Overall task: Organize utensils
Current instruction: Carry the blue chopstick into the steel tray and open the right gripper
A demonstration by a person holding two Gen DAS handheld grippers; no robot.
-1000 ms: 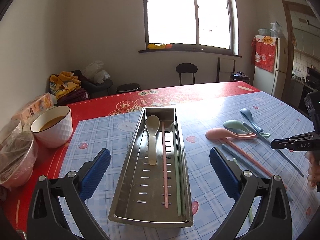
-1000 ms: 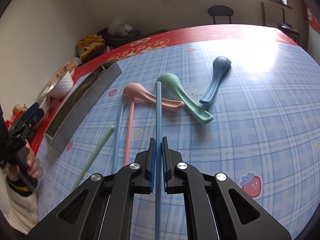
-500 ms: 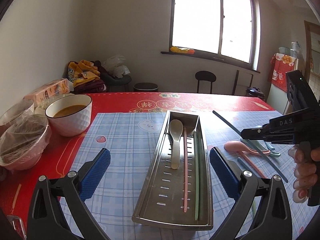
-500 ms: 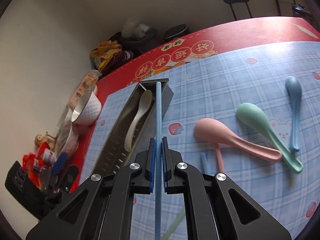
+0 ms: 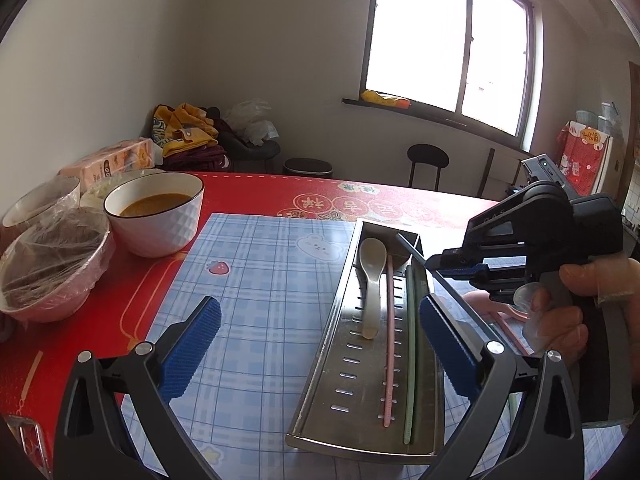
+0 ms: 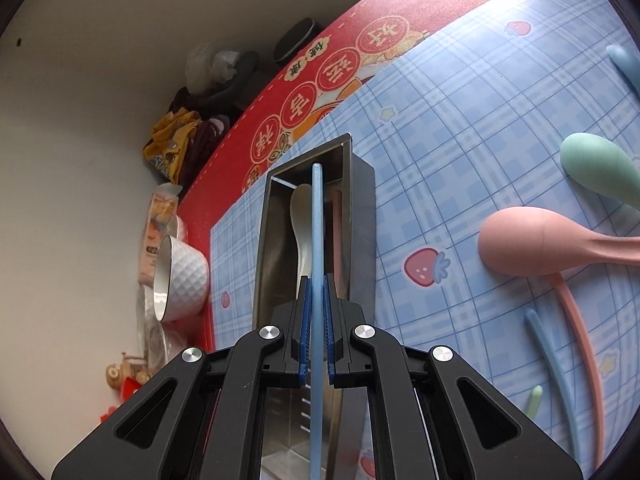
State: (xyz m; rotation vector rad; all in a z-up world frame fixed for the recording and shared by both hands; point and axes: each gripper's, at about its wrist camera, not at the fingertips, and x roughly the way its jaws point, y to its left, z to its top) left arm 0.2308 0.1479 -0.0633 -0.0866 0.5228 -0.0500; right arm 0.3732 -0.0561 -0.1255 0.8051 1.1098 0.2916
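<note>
the right gripper (image 6: 316,332) has its blue pads pressed on a blue chopstick (image 6: 317,232), which runs forward from between the fingers and hangs over the metal tray (image 6: 362,216), roughly lined up with the tray's length. in the left wrist view the same gripper (image 5: 460,266) sits at the tray's right wall, with the chopstick's dark far end (image 5: 408,246) angling across the tray's far right corner.

the left gripper (image 5: 320,344) is spread wide and holds nothing; its pads stand on either side of the near half of the tray (image 5: 320,360).

inside the tray lie a cream spoon (image 5: 371,276) toward the left, a pink chopstick (image 5: 390,340) beside it, and a green chopstick (image 5: 410,352) along the right wall.

on the blue checked mat right of the tray rest a pink spoon (image 6: 540,240), a green spoon (image 6: 596,168), another blue chopstick (image 6: 554,364) and another pink chopstick (image 6: 584,340).

far left on the red cloth stands a white bowl (image 5: 156,216) of orange-brown liquid, next to a bowl covered in plastic film (image 5: 56,264).
</note>
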